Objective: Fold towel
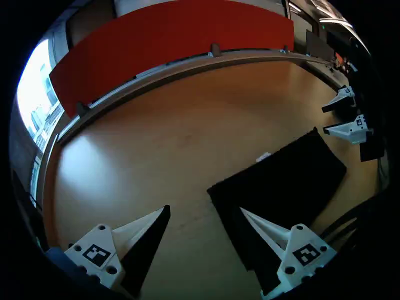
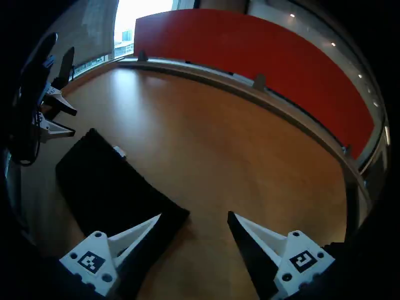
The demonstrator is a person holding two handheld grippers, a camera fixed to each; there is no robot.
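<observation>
A black towel lies folded flat on the wooden table, a small white tag poking out at its far edge. In the left gripper view my left gripper is open, its right finger over the towel's near corner, its left finger over bare wood. Farther off at the right edge, the right gripper shows open beside the towel's far corner. In the right gripper view the same towel lies at lower left, with my right gripper open above its near corner. The left gripper appears open at the far left.
The wooden table stretches wide beyond the towel. A red partition panel stands along its far edge on a grey rail. A bright window lies past the table's end. Dark cables hang by the far gripper.
</observation>
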